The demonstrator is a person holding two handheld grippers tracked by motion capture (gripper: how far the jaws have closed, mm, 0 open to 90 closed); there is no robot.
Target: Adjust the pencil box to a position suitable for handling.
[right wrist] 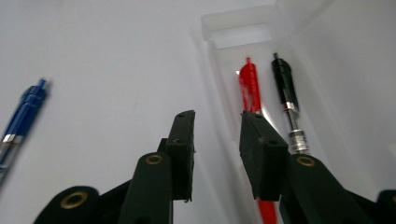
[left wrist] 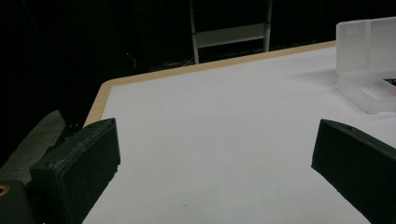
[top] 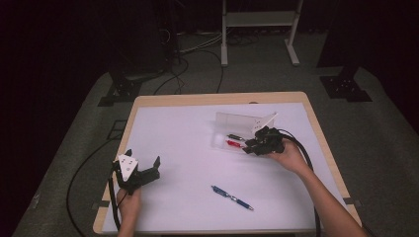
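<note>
**Right gripper over the pen case, blue pen still out on the table**

Broadly, the white table (top: 188, 148) carries a clear plastic case (top: 237, 129) at about two o'clock from centre and a blue pen (top: 232, 197) at five o'clock, lying loose. The left gripper (top: 143, 170) rests at eight o'clock, jaws wide and empty. The right gripper (top: 254, 144) sits at the case's near edge, jaws narrowly parted and holding nothing.

Likely the blue pen goes in next; it lies toward seven o'clock of the right gripper, its long axis running ten to four, and the right hand looks somewhat nearer.

The right gripper view shows the red pen (right wrist: 250, 84) and black pen (right wrist: 286, 88) parallel inside the case; the high view gives them as mere slivers.
</note>
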